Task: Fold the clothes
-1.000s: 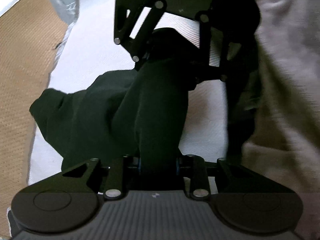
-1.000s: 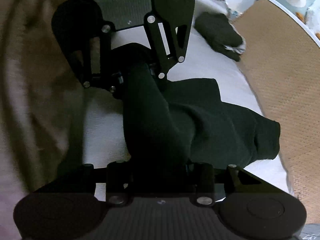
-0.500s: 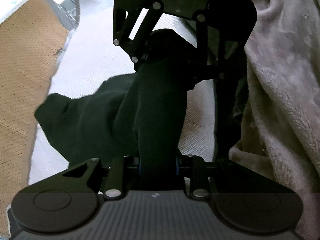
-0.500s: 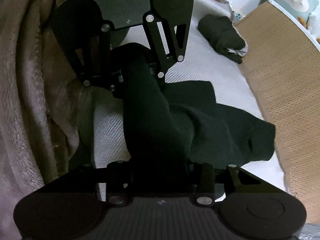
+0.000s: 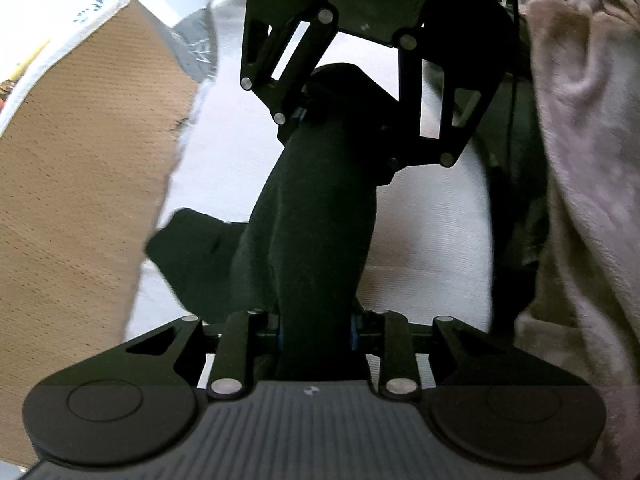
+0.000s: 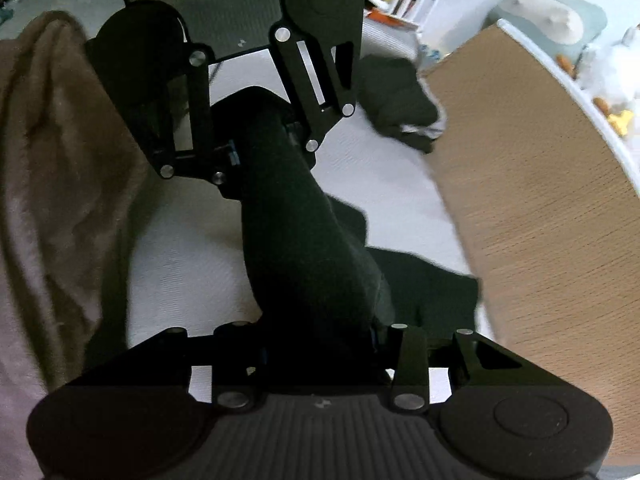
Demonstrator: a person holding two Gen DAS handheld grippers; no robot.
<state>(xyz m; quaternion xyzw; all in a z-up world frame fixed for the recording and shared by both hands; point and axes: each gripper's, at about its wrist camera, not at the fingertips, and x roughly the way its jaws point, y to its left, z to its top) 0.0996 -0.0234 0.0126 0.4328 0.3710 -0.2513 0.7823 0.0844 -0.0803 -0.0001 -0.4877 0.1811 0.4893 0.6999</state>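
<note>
Right wrist: two tools (image 6: 316, 336) (image 6: 256, 148), two dark garments (image 6: 304, 240) (image 6: 396, 100)

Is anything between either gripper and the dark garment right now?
Nothing visible. The left gripper and right gripper are each shut on the dark garment, stretched between them above the white sheet. The fleece blanket lies to one side.

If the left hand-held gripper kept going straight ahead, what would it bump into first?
Probably the right hand-held gripper, which faces it straight ahead. Both are shut on the same dark garment, stretched between them above the white bed sheet. Depth is hard to judge.
</note>
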